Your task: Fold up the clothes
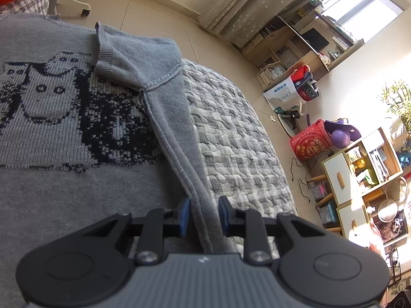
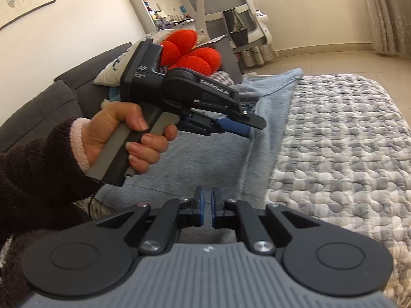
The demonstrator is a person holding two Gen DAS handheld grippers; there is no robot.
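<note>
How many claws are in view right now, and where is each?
2. The left claw straddles the folded side edge of the grey sweater; a hand holds it. The right claw sits closed at the sweater's near hem, beside the quilt.

Sweater spread flat on bed quilt, sleeve folded in over body. Quilt bare to right of sweater edge. Left tool straddling sweater's side hem, hem betw. pads. Right tool over sweater's near edge, left tool ahead of it in left hand. Cushion, chair behind; shelf unit on floor beyond bed.
</note>
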